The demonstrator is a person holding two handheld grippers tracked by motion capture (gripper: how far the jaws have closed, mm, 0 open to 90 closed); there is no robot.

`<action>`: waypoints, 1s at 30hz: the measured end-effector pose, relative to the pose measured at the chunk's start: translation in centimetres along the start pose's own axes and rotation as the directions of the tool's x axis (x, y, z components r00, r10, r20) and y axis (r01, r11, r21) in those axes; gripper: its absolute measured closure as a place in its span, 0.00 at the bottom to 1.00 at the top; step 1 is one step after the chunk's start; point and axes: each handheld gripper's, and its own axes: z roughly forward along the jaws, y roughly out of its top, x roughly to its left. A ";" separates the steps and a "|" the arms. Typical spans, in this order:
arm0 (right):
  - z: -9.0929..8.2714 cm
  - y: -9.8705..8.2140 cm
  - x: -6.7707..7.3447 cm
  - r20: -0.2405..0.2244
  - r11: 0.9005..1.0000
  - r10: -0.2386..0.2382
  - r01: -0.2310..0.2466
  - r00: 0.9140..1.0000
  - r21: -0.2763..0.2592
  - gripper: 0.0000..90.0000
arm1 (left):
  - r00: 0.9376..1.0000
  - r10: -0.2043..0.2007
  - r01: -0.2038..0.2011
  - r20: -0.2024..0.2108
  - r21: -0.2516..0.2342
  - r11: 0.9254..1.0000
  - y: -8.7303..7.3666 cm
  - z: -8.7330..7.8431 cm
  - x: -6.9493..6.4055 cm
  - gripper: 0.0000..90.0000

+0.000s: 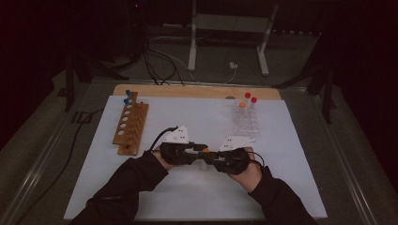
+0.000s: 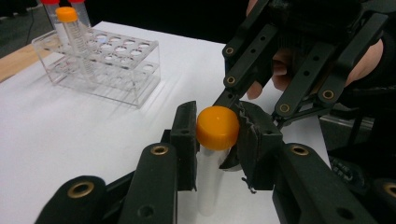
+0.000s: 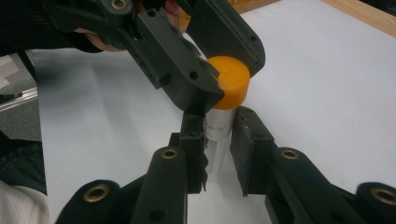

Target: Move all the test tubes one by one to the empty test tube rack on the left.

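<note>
A clear tube point(image 2: 208, 182) with an orange cap point(image 2: 217, 127) is held between both grippers over the white mat point(image 1: 197, 187), near its middle. My left gripper point(image 2: 217, 133) is shut on the orange cap point(image 3: 229, 83), with a pad pressing on each side. My right gripper point(image 3: 218, 128) is shut on the tube's clear body point(image 3: 215, 133) just below the cap. In the high view the two grippers, left point(image 1: 193, 151) and right point(image 1: 215, 157), meet tip to tip at the orange cap point(image 1: 205, 150).
A clear plastic rack point(image 1: 246, 121) at the back right holds tubes with red and orange caps point(image 2: 67, 14). A wooden rack point(image 1: 130, 125) with blue-capped tubes stands at the left. Cables and a metal stand lie beyond the table's far edge.
</note>
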 end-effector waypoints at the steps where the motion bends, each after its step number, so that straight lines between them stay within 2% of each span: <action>1: 0.0 0.0 0.0 0.002 1.000 -0.002 0.002 1.000 0.000 0.83 | 1.000 0.004 -0.004 0.001 0.000 1.000 0.0 0.0 0.0 0.79; 4: 0.1 0.0 0.0 -0.001 1.000 -0.001 0.001 1.000 -0.001 0.83 | 1.000 0.015 -0.015 -0.006 0.001 1.000 0.0 0.0 -0.1 0.79; 6: 0.1 0.0 -0.1 -0.005 1.000 0.000 0.000 1.000 -0.005 0.82 | 1.000 0.007 -0.007 -0.001 -0.005 1.000 0.0 -0.1 0.0 0.79; 10: -0.1 -0.1 -0.1 -0.011 1.000 0.000 0.000 1.000 -0.021 0.70 | 1.000 -0.004 0.004 -0.021 -0.011 1.000 0.1 -0.6 0.4 0.80; 14: -0.4 -0.1 0.0 0.009 0.999 0.011 -0.011 1.000 -0.041 0.55 | 0.999 -0.009 0.008 -0.044 -0.023 1.000 0.3 -1.4 0.7 0.80; 18: -0.8 0.0 -0.2 0.012 0.998 0.023 -0.023 1.000 -0.062 0.47 | 0.997 -0.013 0.010 -0.075 -0.034 0.999 0.6 -2.5 1.1 0.80; 22: -1.1 0.1 -0.2 0.021 0.997 0.035 -0.033 0.999 -0.075 0.35 | 0.993 -0.022 0.019 -0.117 -0.035 0.999 0.8 -3.7 1.8 0.80; 25: -1.2 0.1 -0.2 0.032 0.996 0.044 -0.041 0.999 -0.083 0.24 | 0.987 -0.028 0.022 -0.156 -0.036 0.999 1.0 -4.8 2.3 0.80; 30: -1.3 0.1 -0.4 0.040 0.993 0.071 -0.066 0.997 -0.100 0.11 | 0.973 -0.051 0.040 -0.225 -0.052 0.998 1.5 -7.0 3.3 0.80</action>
